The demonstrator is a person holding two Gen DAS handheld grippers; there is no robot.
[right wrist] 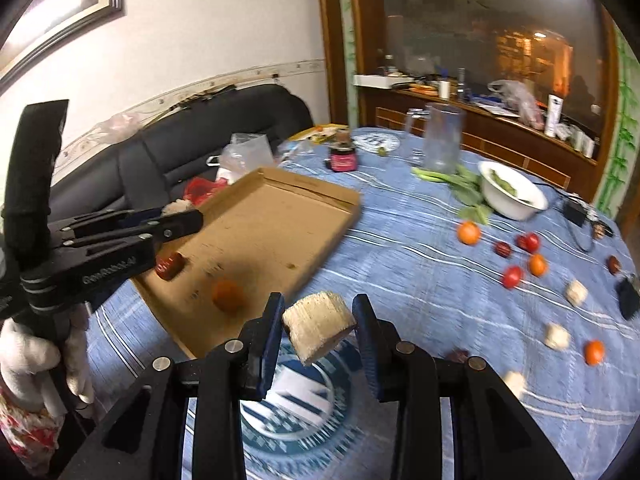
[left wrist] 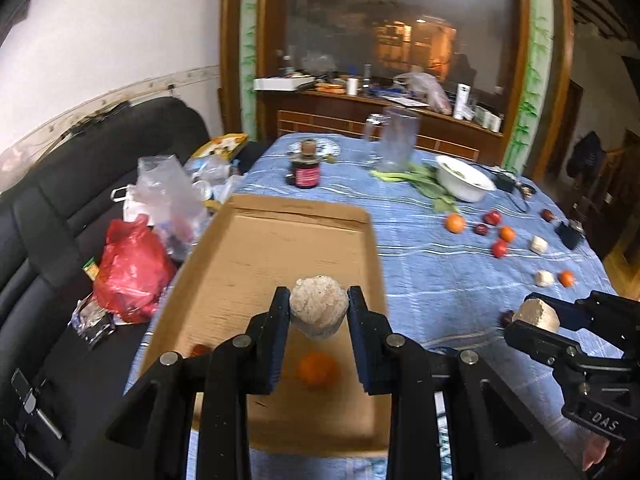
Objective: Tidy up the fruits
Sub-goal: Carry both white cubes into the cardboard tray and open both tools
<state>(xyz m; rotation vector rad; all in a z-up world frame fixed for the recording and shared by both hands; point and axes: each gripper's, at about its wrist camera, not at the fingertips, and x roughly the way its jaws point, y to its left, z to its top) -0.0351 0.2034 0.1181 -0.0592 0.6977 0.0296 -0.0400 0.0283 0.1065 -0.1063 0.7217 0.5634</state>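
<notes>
Two pale chunks are in the air right now, one per tool. The left tool [left wrist: 319,300] is clamped on a rough whitish lump [left wrist: 318,307] and hangs over the near half of the cardboard tray [left wrist: 256,256]. The right tool [right wrist: 318,322] is squeezing a beige ridged block [right wrist: 318,326], above the blue cloth just off the tray's near right edge, not over the tray yet.

Inside the tray there's already an orange [right wrist: 228,295] and a dark red fruit [right wrist: 170,266] near the front, so my guess is we're mid-sort: the carry-and-drop step, with the left piece closest to being put down.

Next move, as I read it: lower the left lump onto a bare bit of cardboard clear of that orange, which sits right under it, then let go. The right one needs to swing left over the rim first.

Plenty left on the surface [right wrist: 420,240] out to the right: oranges like this one [right wrist: 469,233], small red fruit [right wrist: 513,276], and more beige cubes [right wrist: 576,292]. The white bowl [right wrist: 532,204] with greens at the far side looks like no part of it.
</notes>
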